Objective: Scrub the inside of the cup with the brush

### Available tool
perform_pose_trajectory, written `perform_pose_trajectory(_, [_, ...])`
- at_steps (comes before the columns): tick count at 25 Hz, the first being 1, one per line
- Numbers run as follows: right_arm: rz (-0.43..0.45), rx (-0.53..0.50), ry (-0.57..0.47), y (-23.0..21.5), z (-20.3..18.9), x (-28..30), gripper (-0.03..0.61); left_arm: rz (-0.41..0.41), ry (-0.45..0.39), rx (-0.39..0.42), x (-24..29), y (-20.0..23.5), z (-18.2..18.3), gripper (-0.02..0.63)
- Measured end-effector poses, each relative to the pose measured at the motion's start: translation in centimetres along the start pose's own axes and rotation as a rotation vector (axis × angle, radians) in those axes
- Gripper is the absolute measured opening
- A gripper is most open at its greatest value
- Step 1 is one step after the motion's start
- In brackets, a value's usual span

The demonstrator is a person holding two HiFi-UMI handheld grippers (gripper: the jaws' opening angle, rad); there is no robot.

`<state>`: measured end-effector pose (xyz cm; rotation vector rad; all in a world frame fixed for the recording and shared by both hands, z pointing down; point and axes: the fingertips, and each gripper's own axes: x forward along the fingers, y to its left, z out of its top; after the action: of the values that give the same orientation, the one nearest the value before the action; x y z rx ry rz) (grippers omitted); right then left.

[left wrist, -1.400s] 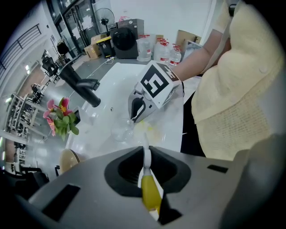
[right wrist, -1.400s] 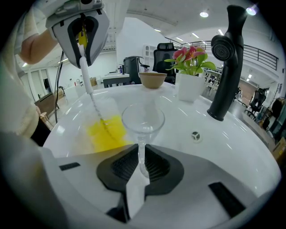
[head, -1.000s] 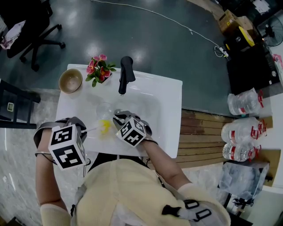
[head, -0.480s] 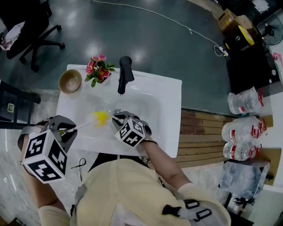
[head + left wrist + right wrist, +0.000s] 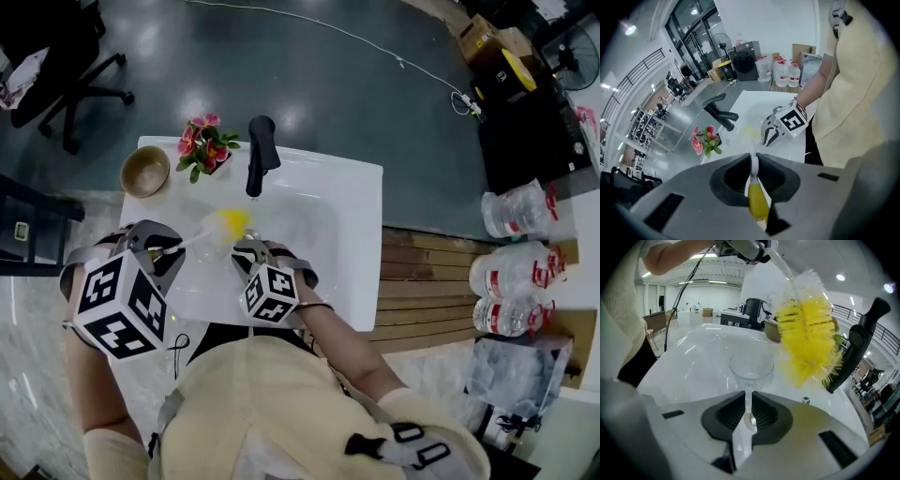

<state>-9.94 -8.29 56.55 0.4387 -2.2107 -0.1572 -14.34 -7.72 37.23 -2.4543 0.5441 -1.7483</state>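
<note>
White sink (image 5: 352,202), black faucet (image 5: 259,155) close behind the work, pink flowers (image 5: 203,145) and bowl (image 5: 145,171) at its far left corner, left gripper (image 5: 753,161) clamped on brush (image 5: 806,338) handle, right gripper (image 5: 747,404) closed on clear cup (image 5: 751,367), yellow bristles just outside its rim.

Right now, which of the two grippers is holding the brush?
The left gripper: its jaws are shut on the handle of the brush, the one with yellow bristles. The right gripper is clamped on the clear cup instead.
</note>
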Motion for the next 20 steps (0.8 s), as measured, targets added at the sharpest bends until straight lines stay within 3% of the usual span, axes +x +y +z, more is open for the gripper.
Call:
perform_pose_trajectory(8, [-0.003, -0.05, 0.004, 0.6, 0.2, -0.1, 0.051, -0.07, 0.049, 0.067, 4.6, -0.9, 1.3, 0.044])
perform_pose_trajectory(13, [-0.011, -0.062, 0.01, 0.7, 0.2, -0.2, 0.051, -0.077, 0.168, 0.12, 7.1, -1.0, -0.2, 0.044])
perform_pose_trajectory(20, [-0.018, -0.058, 0.018, 0.6, 0.2, -0.2, 0.051, -0.05, 0.197, 0.111, 7.2, -0.2, -1.0, 0.044])
